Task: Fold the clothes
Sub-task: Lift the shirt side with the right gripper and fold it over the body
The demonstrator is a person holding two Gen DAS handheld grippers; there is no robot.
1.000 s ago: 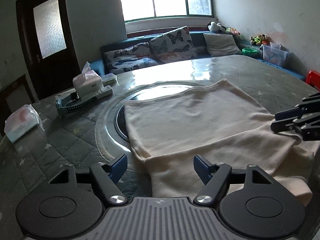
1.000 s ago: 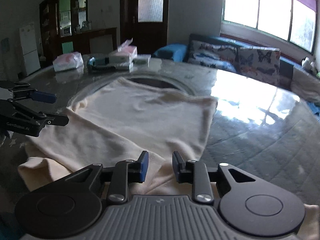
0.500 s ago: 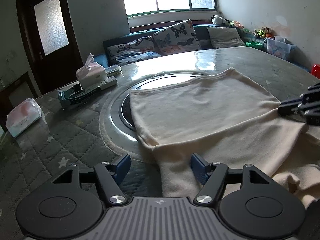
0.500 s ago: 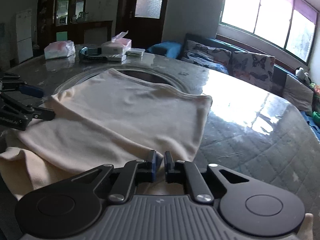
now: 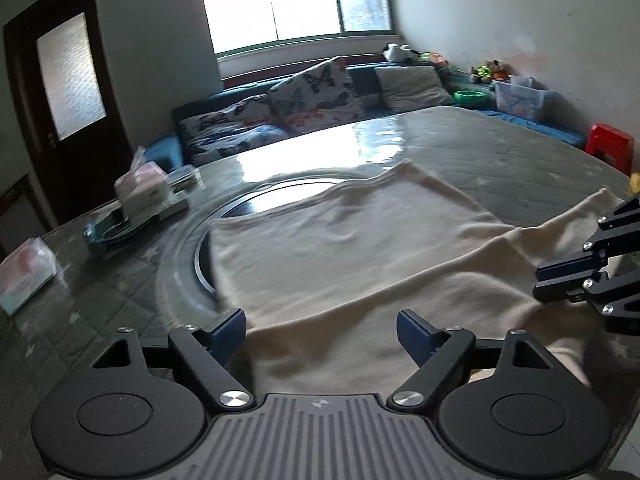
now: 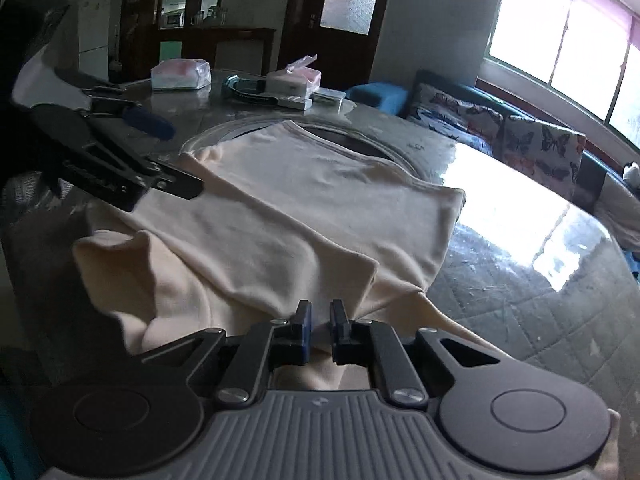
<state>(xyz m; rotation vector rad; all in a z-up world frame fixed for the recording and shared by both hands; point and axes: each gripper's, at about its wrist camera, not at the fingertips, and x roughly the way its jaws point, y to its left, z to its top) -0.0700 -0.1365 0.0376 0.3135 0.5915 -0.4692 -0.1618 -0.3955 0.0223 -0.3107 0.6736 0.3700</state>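
Note:
A cream garment point(image 5: 340, 248) lies spread on the round table point(image 5: 500, 152), partly over the glass turntable point(image 5: 248, 204). My left gripper point(image 5: 320, 328) hovers over the garment's near edge. Its jaws are opening, with cloth lying below the gap and the pads not pressing on it. In the right wrist view my right gripper point(image 6: 321, 314) is shut on a pinch of the garment point(image 6: 320, 208), pulling its near edge up into a small peak. The right gripper point(image 5: 560, 284) also shows at the right edge of the left wrist view, and the left gripper point(image 6: 176, 156) at the left of the right wrist view.
A tissue box point(image 5: 140, 188), a dark tray point(image 5: 116, 232) and a wrapped tissue pack point(image 5: 26, 276) sit on the table's left side. Beyond it runs a sofa with butterfly cushions point(image 5: 304, 96) under the window. A red stool point(image 5: 610, 144) stands at the right.
The right gripper's jaws closed onto the garment's near edge and drew it up. The left gripper's jaws stand wider. Both grippers shifted a little over the cloth.

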